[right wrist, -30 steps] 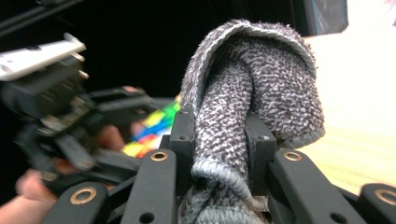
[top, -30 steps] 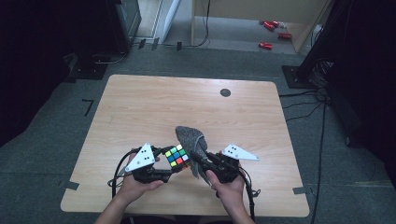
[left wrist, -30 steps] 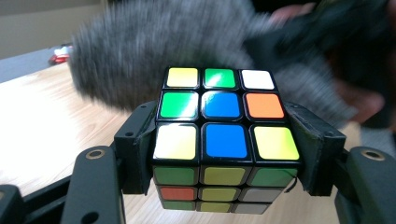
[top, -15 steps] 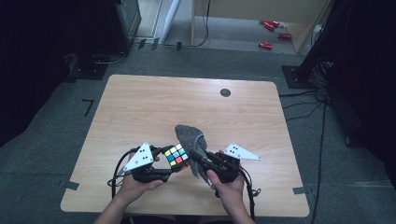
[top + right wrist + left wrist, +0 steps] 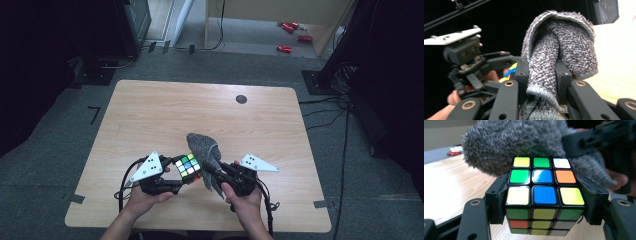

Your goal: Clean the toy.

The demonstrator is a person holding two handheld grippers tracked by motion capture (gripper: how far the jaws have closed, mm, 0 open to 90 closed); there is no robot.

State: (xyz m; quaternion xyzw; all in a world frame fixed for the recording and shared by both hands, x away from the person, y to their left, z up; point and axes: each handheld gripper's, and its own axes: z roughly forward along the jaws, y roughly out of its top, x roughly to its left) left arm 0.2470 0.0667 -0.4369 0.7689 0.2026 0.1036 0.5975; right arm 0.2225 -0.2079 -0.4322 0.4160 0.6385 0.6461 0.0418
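A scrambled 3-by-3 puzzle cube of coloured tiles on black plastic [image 5: 544, 195] is clamped between the jaws of the left gripper [image 5: 186, 181], held just above the near edge of the light wooden table [image 5: 150, 115]. A fuzzy grey knitted cloth [image 5: 559, 57] is pinched tight in the nearly closed right gripper [image 5: 207, 172] and pressed against the cube's far side. The left gripper view reveals the cube's yellow, green, white, blue and orange tiles; the cloth's bound hem is seen in the right gripper view
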